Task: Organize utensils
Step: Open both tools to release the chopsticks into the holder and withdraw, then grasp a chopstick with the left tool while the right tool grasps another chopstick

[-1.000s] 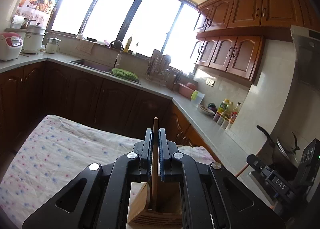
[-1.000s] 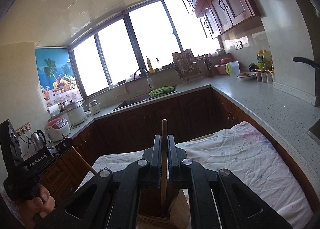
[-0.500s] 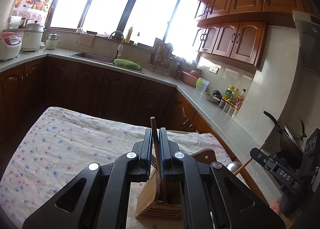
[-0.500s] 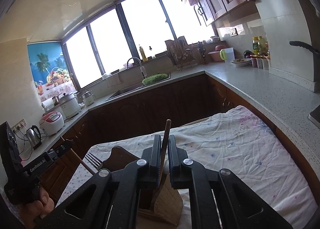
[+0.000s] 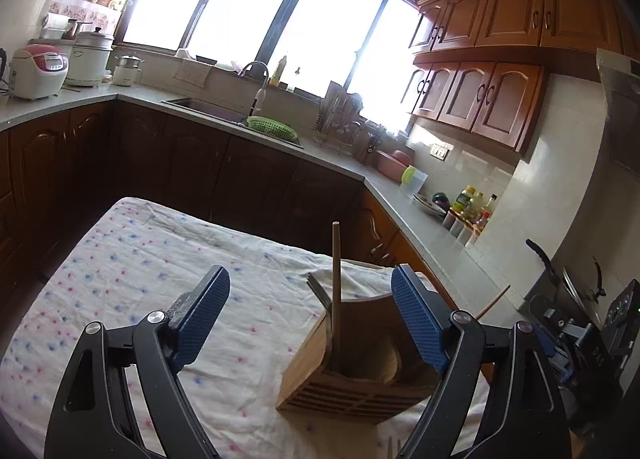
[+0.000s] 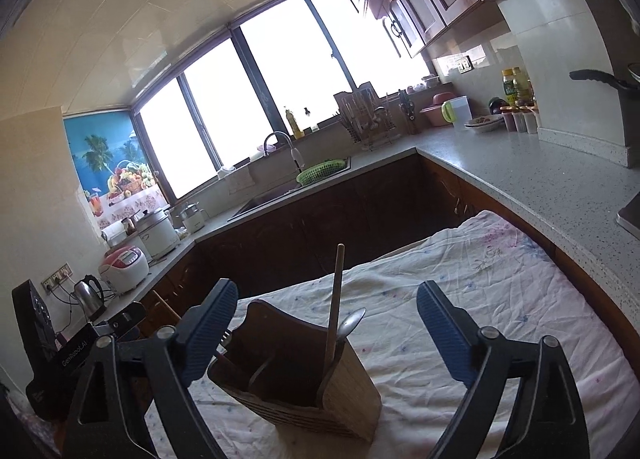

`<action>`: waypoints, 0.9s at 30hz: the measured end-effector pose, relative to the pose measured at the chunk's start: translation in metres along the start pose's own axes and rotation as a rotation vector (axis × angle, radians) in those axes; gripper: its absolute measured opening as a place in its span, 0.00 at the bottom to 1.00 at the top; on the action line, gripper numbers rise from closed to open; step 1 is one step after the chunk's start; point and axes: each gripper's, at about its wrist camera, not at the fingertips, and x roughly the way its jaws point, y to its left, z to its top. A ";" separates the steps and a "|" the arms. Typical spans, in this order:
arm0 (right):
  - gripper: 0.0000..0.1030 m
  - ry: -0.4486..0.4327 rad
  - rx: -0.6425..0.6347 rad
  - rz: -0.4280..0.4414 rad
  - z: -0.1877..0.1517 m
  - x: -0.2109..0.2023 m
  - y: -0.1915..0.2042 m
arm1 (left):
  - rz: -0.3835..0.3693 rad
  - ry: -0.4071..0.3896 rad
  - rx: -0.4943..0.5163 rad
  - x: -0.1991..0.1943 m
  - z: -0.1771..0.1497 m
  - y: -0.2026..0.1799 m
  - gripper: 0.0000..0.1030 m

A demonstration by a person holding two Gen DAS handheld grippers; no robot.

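A wooden utensil holder (image 5: 352,379) stands on the cloth-covered table (image 5: 140,279). A wooden stick-handled utensil (image 5: 335,291) stands upright in it, beside a fork (image 5: 318,291). My left gripper (image 5: 310,319) is open and empty, its jaws wide on either side of the holder. In the right wrist view the holder (image 6: 296,383) holds a wooden handle (image 6: 335,307) and a metal spoon (image 6: 352,321). My right gripper (image 6: 326,333) is open and empty, above and around the holder. The other gripper shows at each view's edge (image 5: 592,343).
Dark kitchen cabinets and a grey counter (image 6: 520,167) wrap around the table. A sink with a green basket (image 5: 272,127) is under the windows. Rice cookers (image 5: 38,71) stand at the left. Bottles (image 5: 472,207) and a pan (image 5: 560,271) are at the right.
Both grippers have opened and let go of the wooden handles, which now stand in the holder. Both have drawn back and up from it.
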 end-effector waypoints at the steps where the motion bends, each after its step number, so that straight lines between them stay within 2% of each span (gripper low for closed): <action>1: 0.99 0.000 0.004 0.003 -0.002 -0.006 -0.001 | 0.001 0.001 -0.004 -0.007 -0.004 0.003 0.84; 5: 0.99 0.017 0.013 -0.007 -0.016 -0.029 -0.006 | 0.005 0.033 -0.021 -0.030 -0.025 0.013 0.84; 13: 0.99 0.085 0.006 -0.061 -0.066 -0.074 -0.019 | 0.028 0.127 -0.028 -0.068 -0.082 0.021 0.84; 20: 0.99 0.175 0.019 -0.096 -0.103 -0.095 -0.033 | 0.035 0.208 0.007 -0.088 -0.124 0.018 0.84; 27: 0.99 0.228 0.047 -0.118 -0.131 -0.108 -0.043 | 0.033 0.271 0.038 -0.091 -0.146 0.012 0.84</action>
